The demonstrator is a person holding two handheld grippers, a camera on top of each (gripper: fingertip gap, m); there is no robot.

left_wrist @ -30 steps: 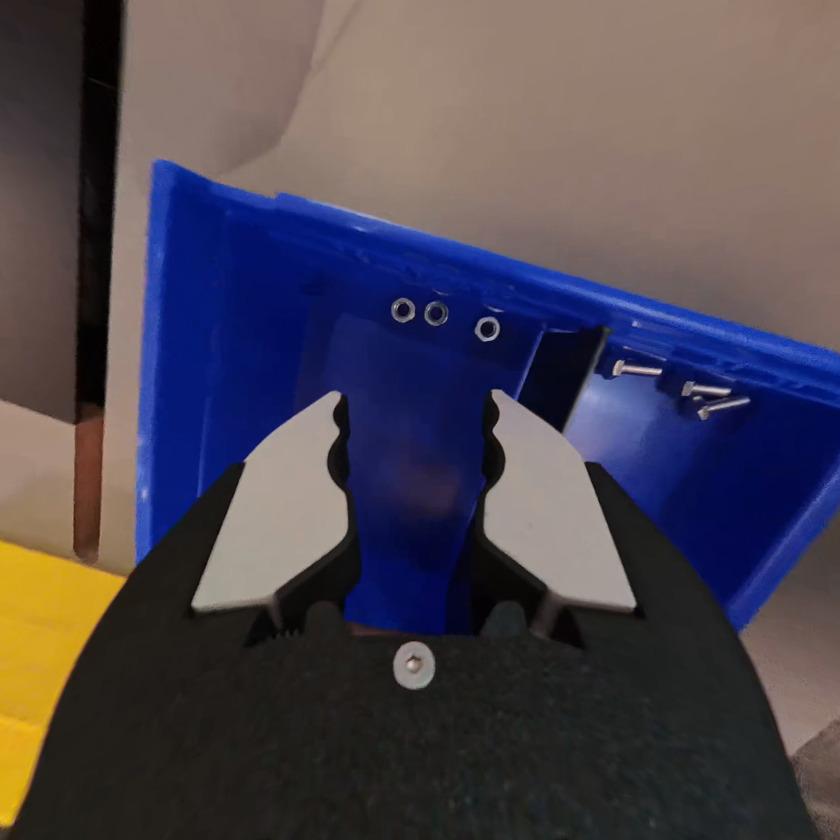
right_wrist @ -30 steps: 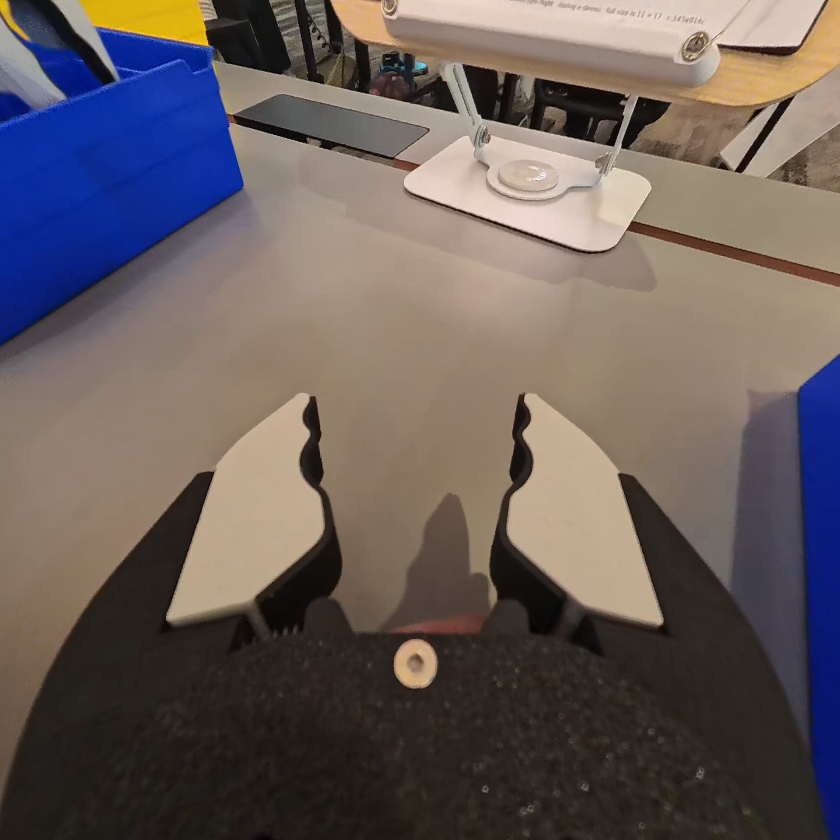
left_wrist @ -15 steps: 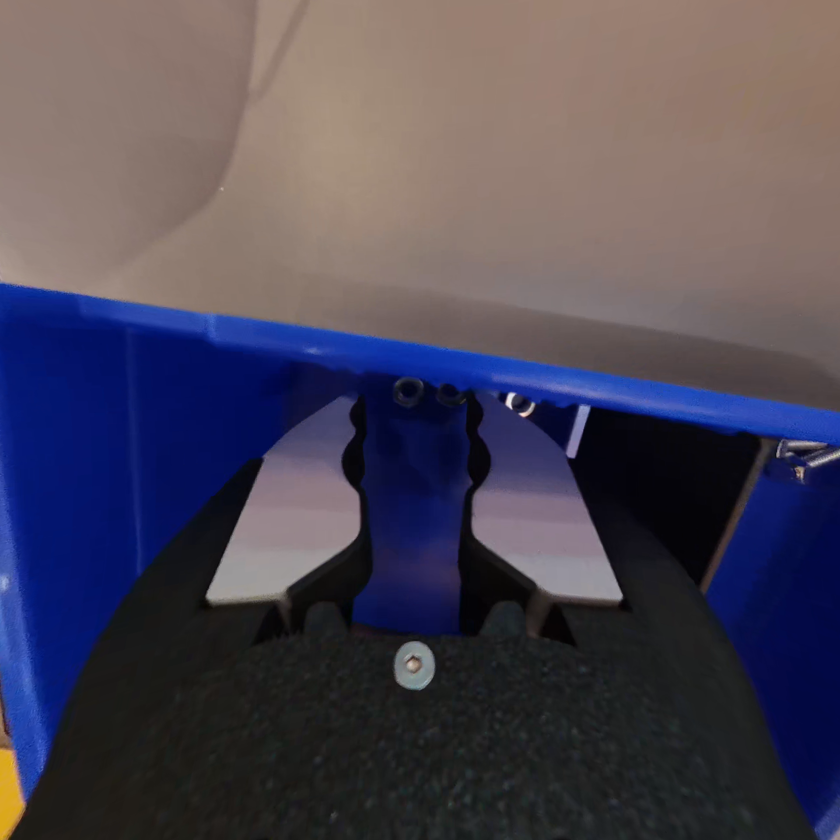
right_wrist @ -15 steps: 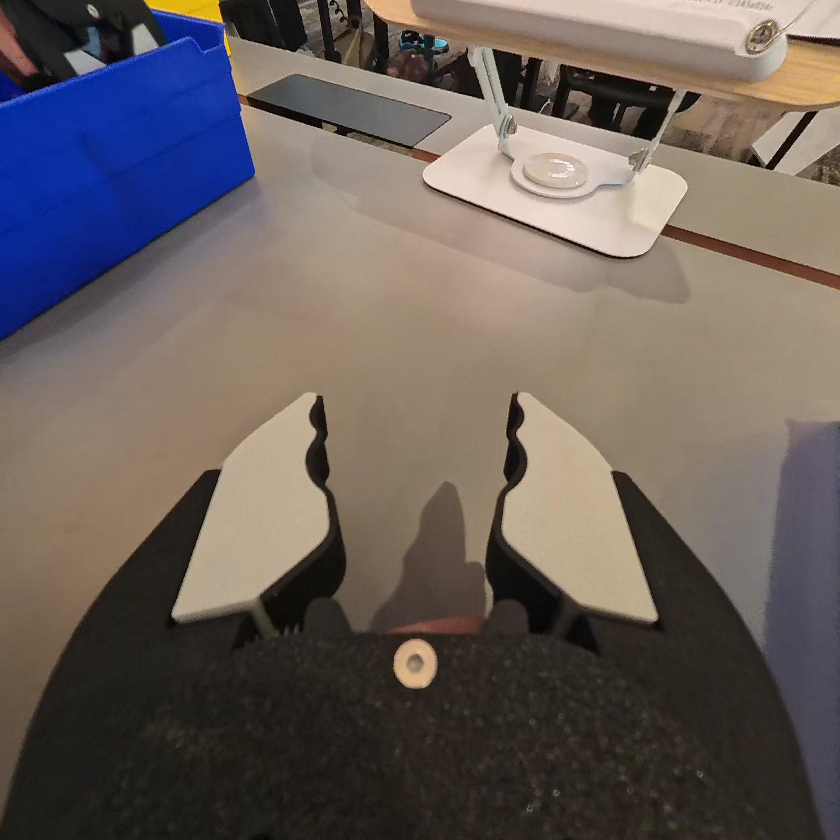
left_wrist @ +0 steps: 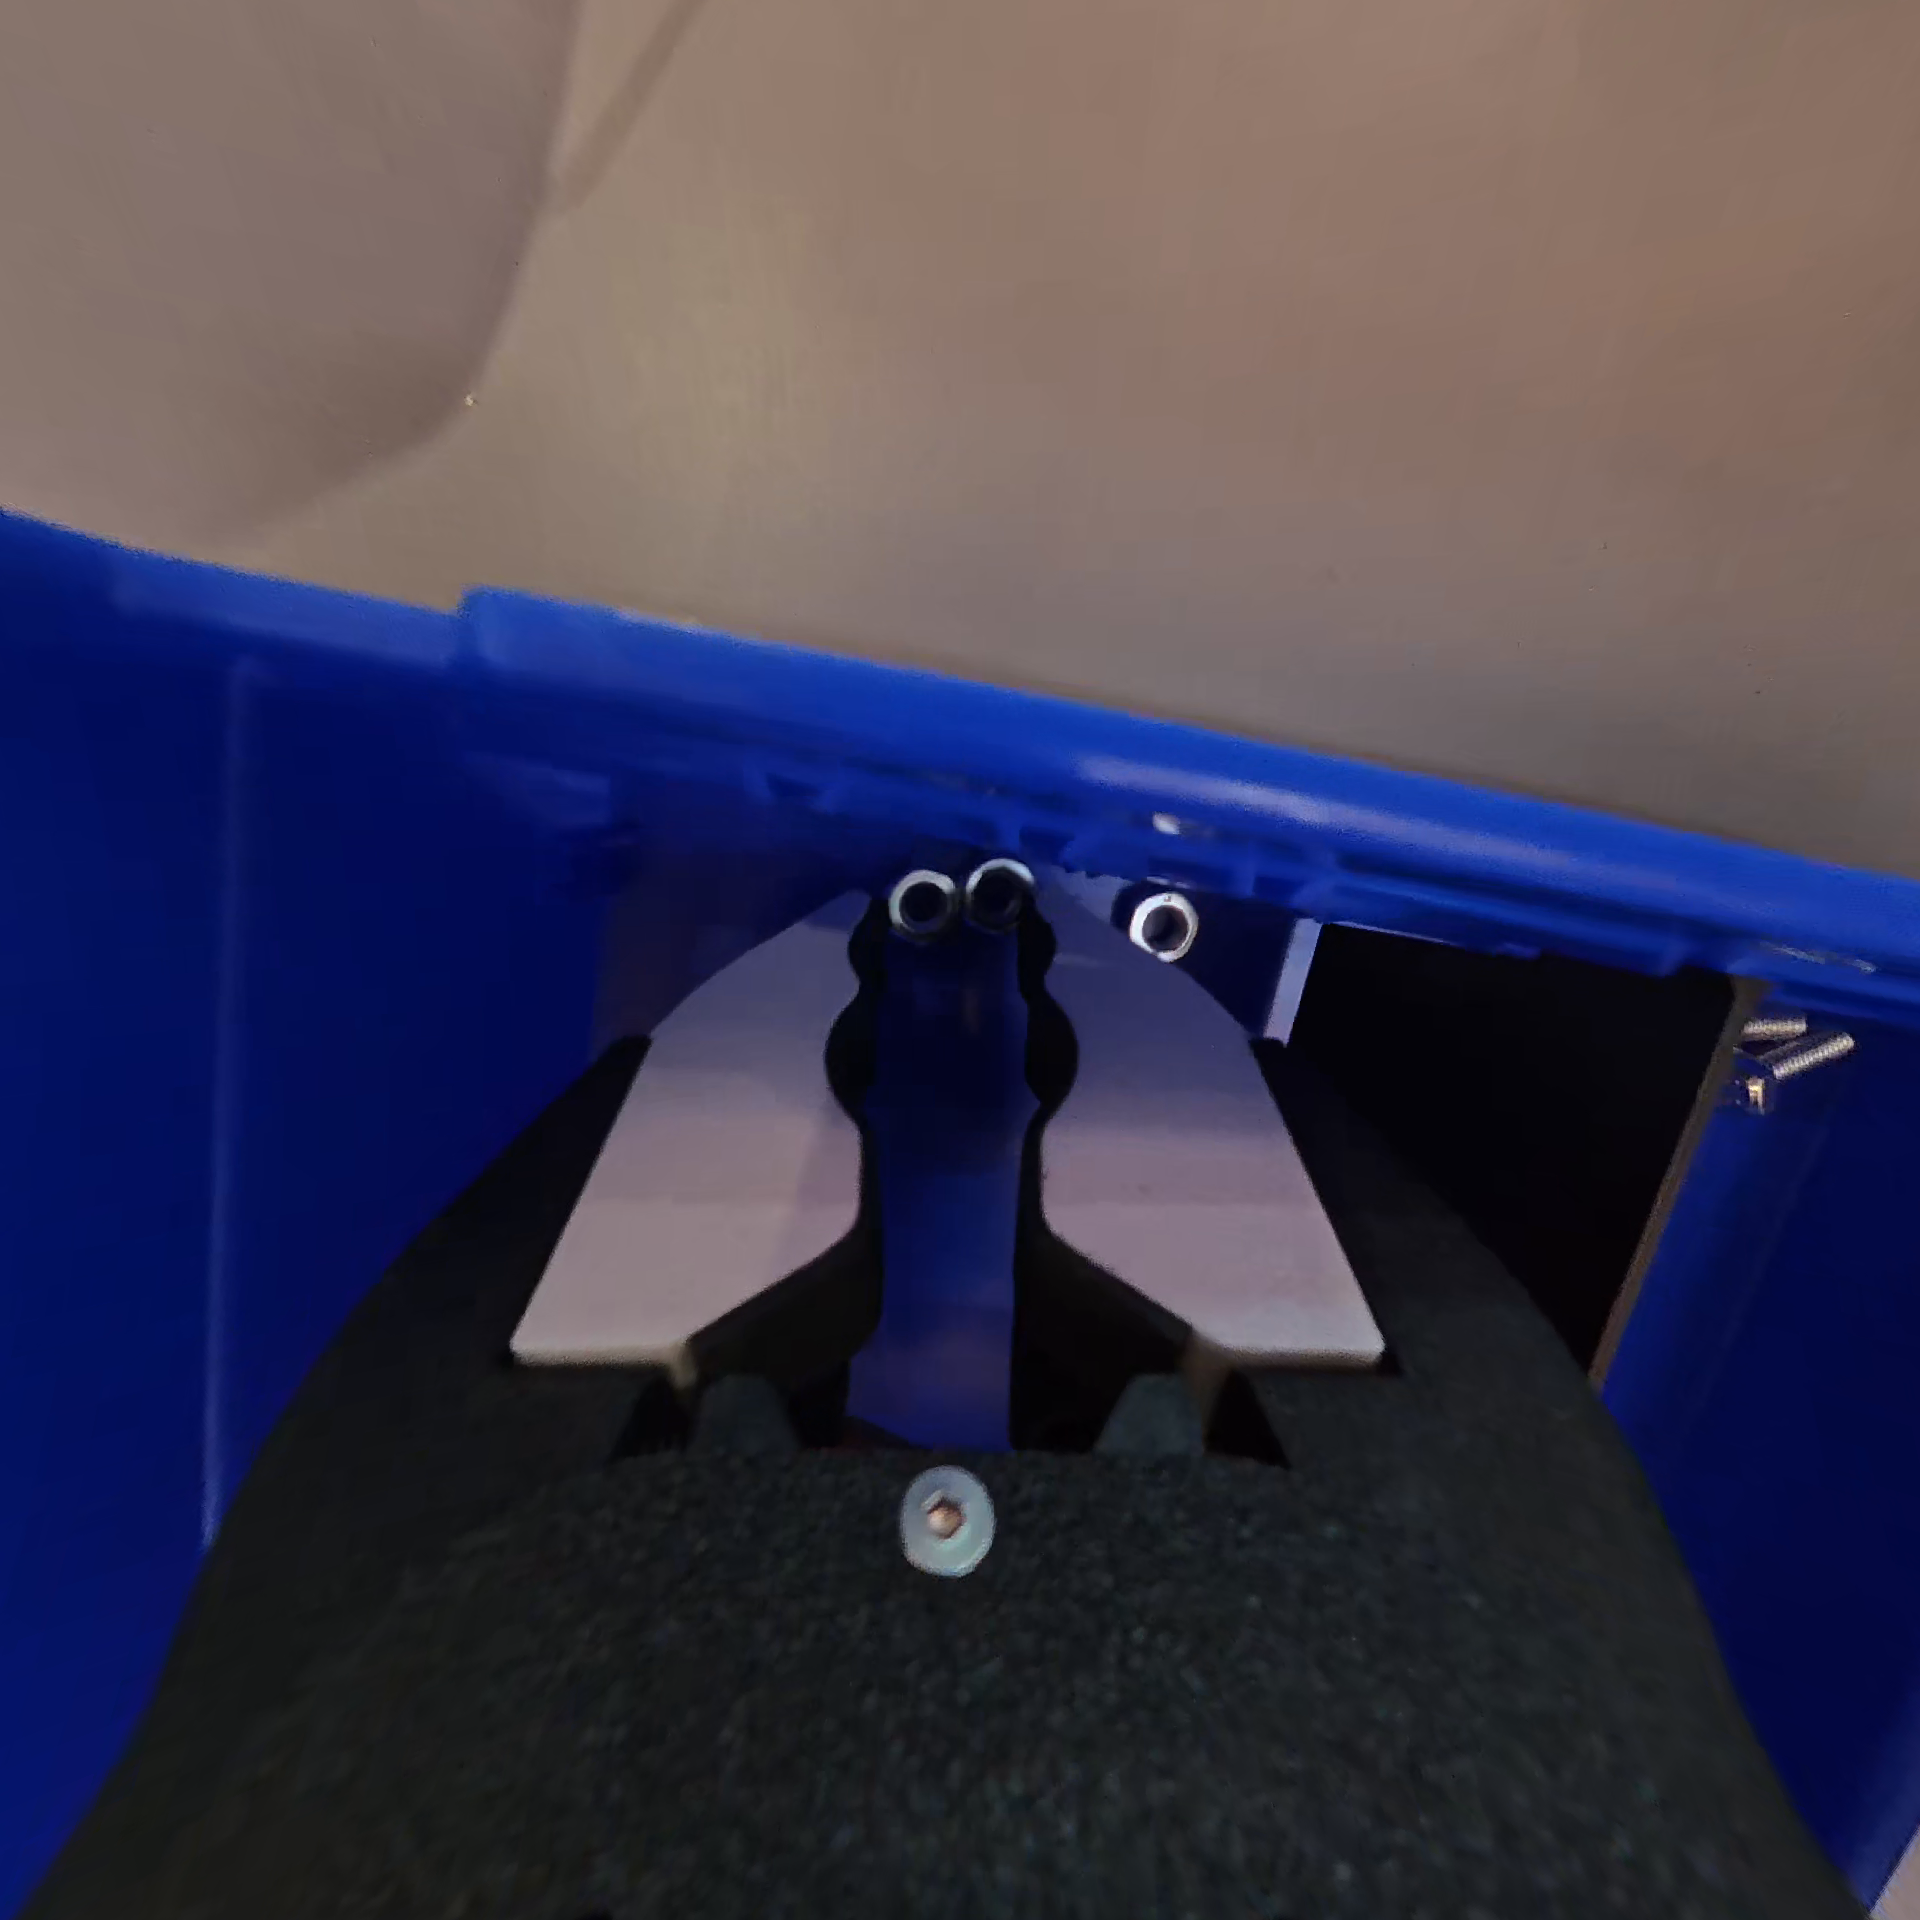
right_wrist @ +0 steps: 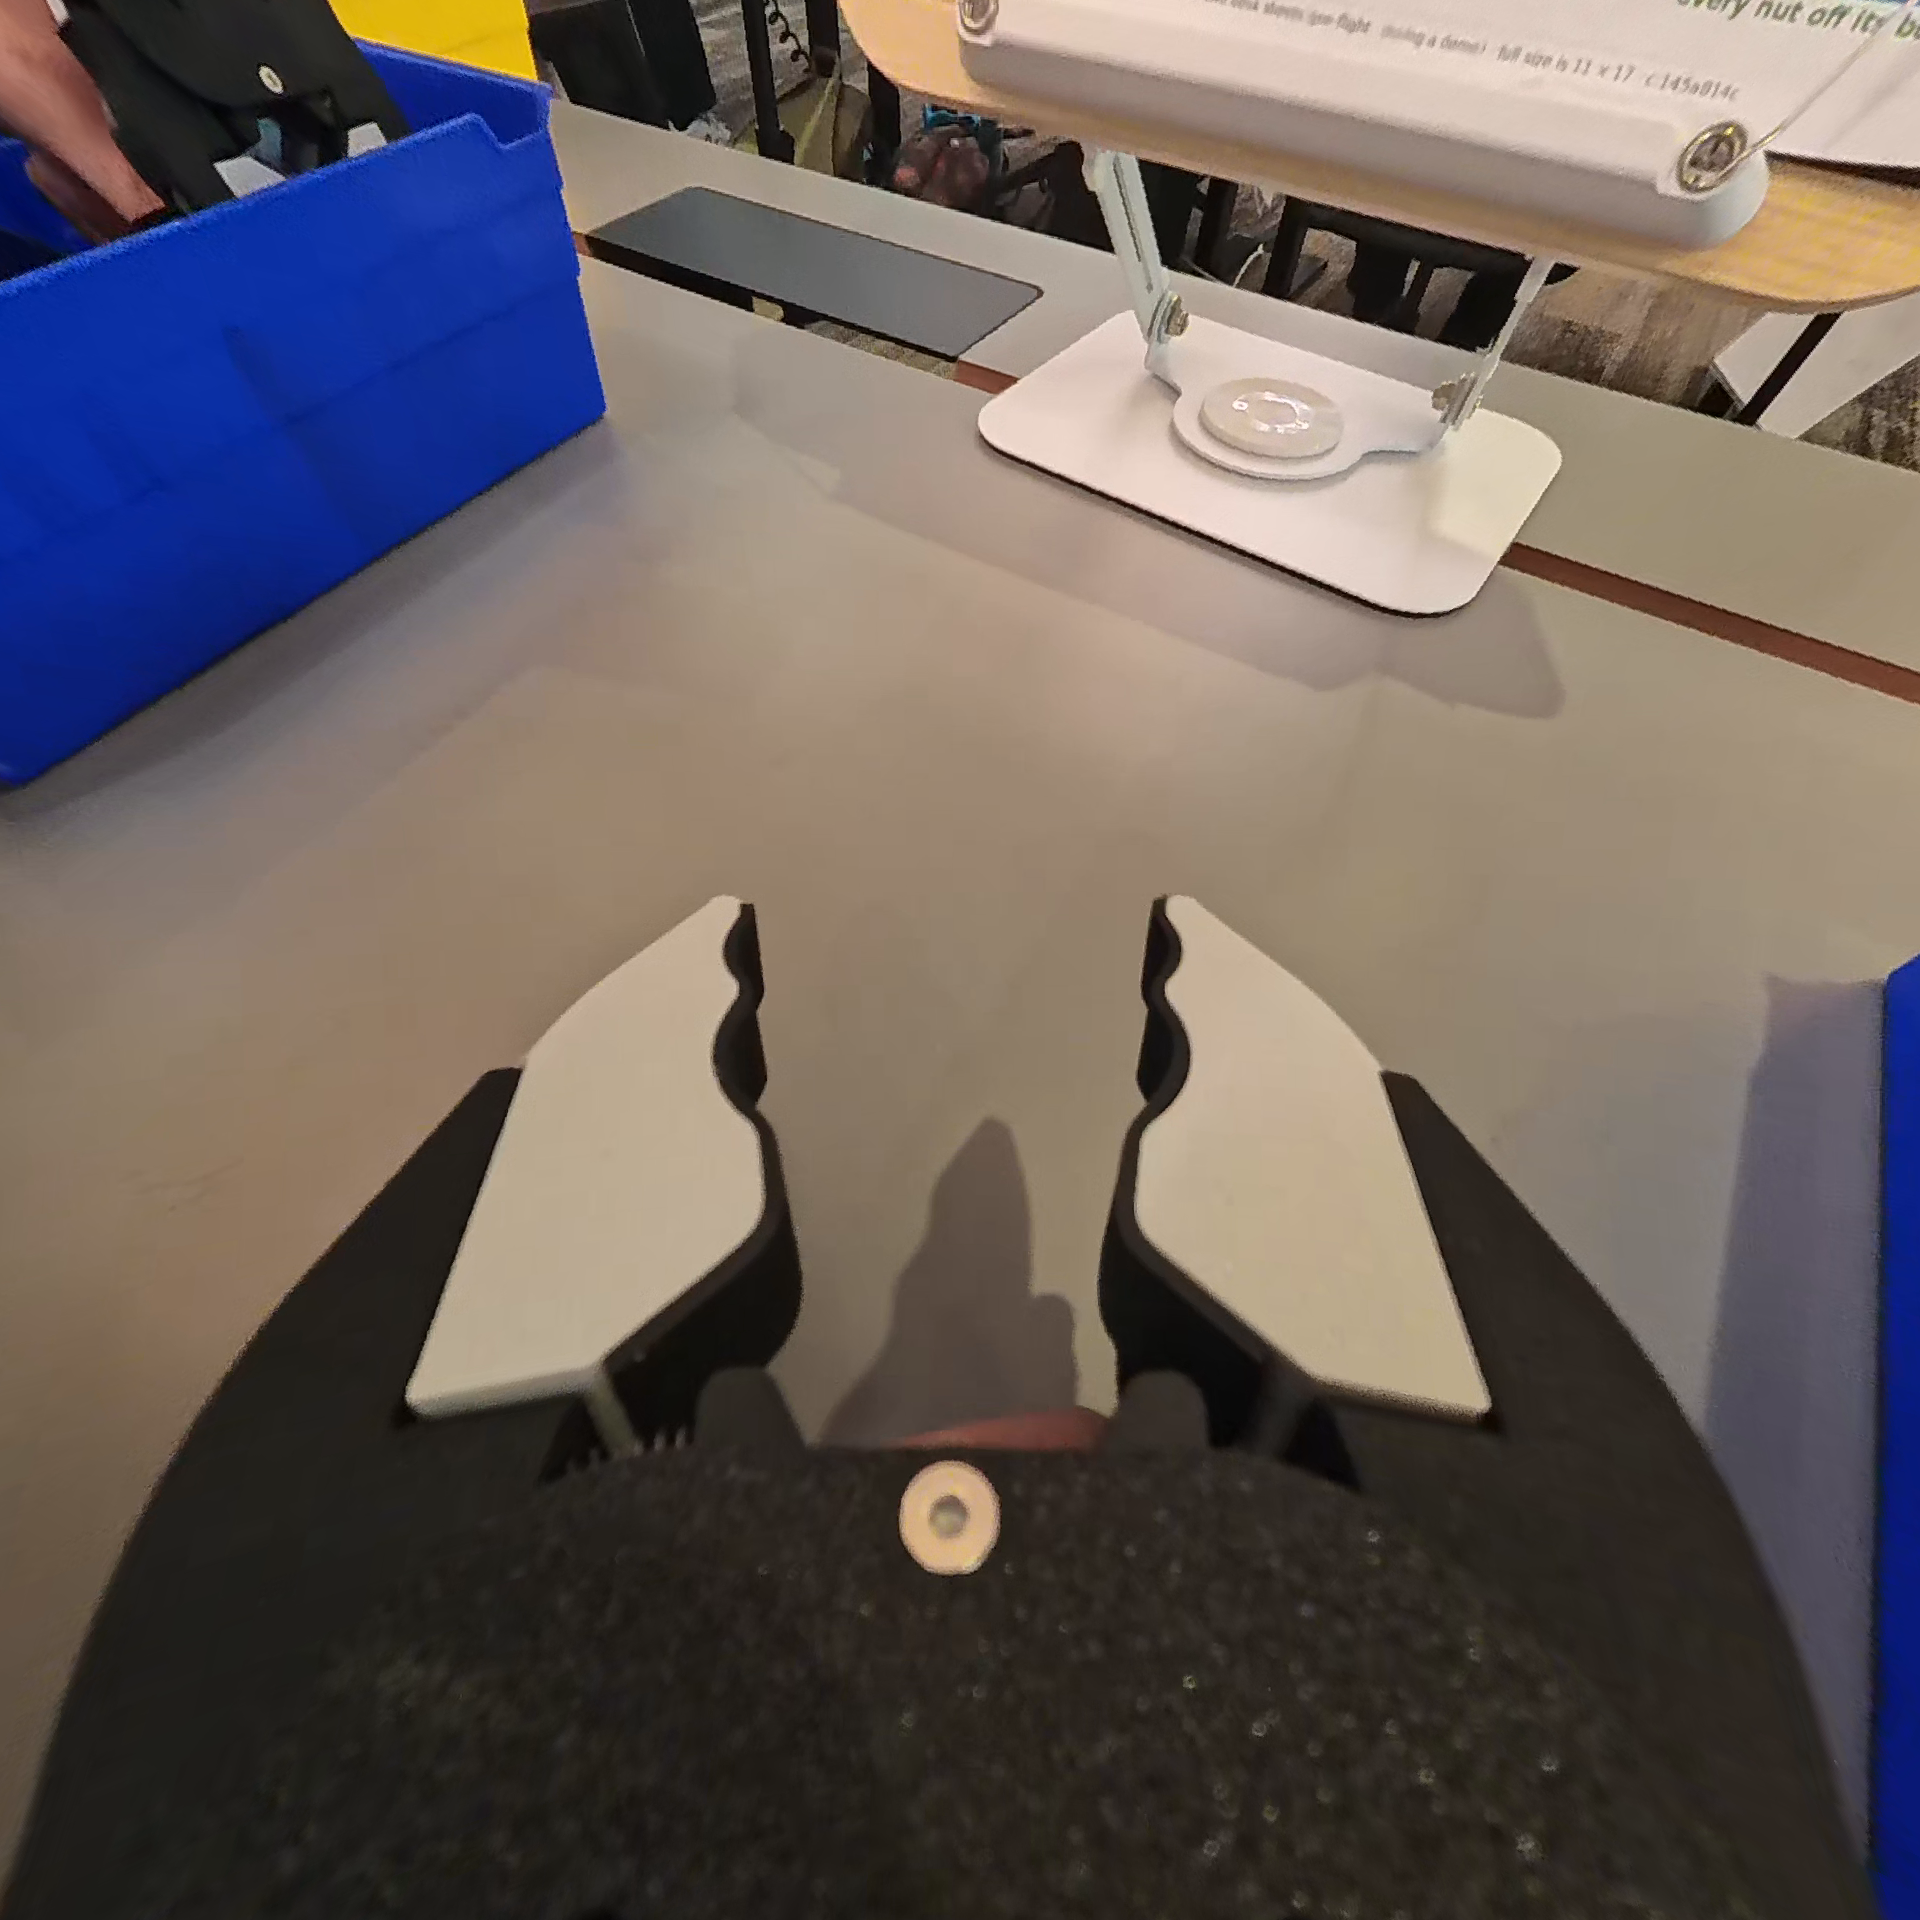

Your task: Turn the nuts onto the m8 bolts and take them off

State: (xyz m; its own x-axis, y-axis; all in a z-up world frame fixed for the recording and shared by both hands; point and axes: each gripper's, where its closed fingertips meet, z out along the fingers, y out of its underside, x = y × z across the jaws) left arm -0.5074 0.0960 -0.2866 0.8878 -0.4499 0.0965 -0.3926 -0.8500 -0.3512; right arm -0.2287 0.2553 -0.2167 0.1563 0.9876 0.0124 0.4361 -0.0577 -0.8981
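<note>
Left wrist view: the left gripper is inside the blue bin, its fingers a narrow gap apart and pinching nothing. Two nuts lie side by side just past the tips against the far wall, a third nut to their right. Beyond a black divider, loose bolts lie in the next compartment. No nut is on a bolt, so the task looks barely begun; a nut has yet to be picked.

Right wrist view: the right gripper hovers over the bare worktop, fingers spread wide and empty, well apart from the bin.
</note>
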